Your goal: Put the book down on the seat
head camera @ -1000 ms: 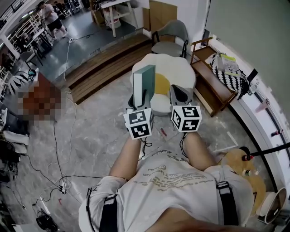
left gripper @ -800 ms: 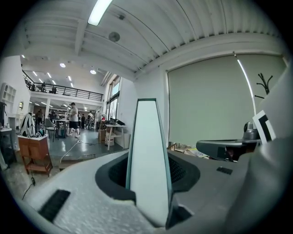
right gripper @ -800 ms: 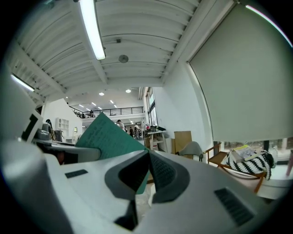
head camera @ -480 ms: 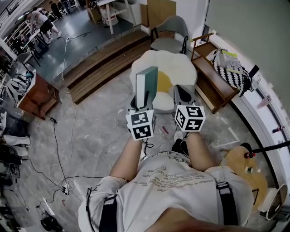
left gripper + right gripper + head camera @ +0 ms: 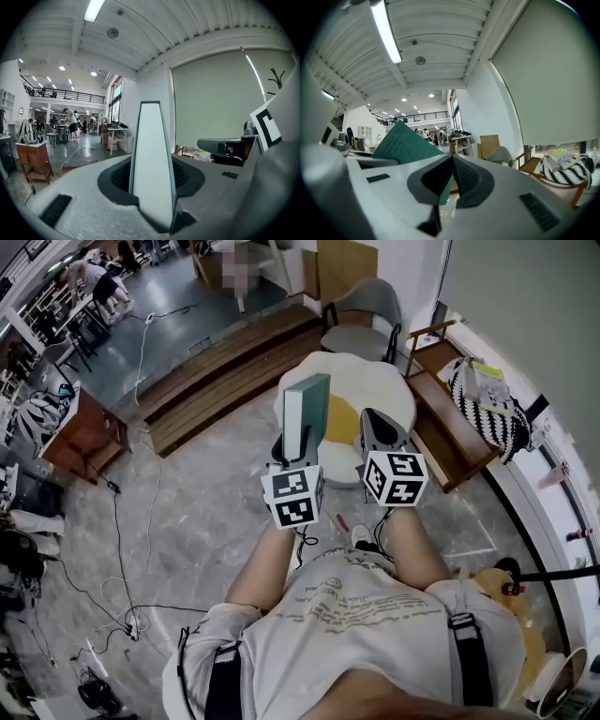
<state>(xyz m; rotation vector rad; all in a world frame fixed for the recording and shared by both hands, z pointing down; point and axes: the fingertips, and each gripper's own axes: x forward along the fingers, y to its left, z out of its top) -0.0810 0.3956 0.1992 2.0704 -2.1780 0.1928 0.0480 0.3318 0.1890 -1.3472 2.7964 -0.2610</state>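
A green-covered book [image 5: 306, 415] stands upright, with my left gripper [image 5: 295, 452] shut on its lower edge; in the left gripper view its white page edge [image 5: 151, 159] fills the space between the jaws. Beyond both grippers on the floor is the seat [image 5: 375, 382], a white flower-shaped pouf with a yellow centre. The book is held above its near left edge. My right gripper [image 5: 377, 432] is shut and holds nothing, just right of the book. In the right gripper view its jaws meet [image 5: 452, 161], with the book's green cover [image 5: 405, 145] to their left.
A grey chair [image 5: 361, 320] stands behind the pouf. A low wooden bench [image 5: 450, 427] with a striped bag [image 5: 492, 404] runs along the right wall. Wooden steps [image 5: 216, 371] lie to the left. Cables [image 5: 122, 549] trail over the marble floor near a wooden cabinet [image 5: 84, 432].
The book stays upright in the left gripper. Both grippers have drifted slightly right and forward as the person steps, and a shoe now shows below the right gripper.
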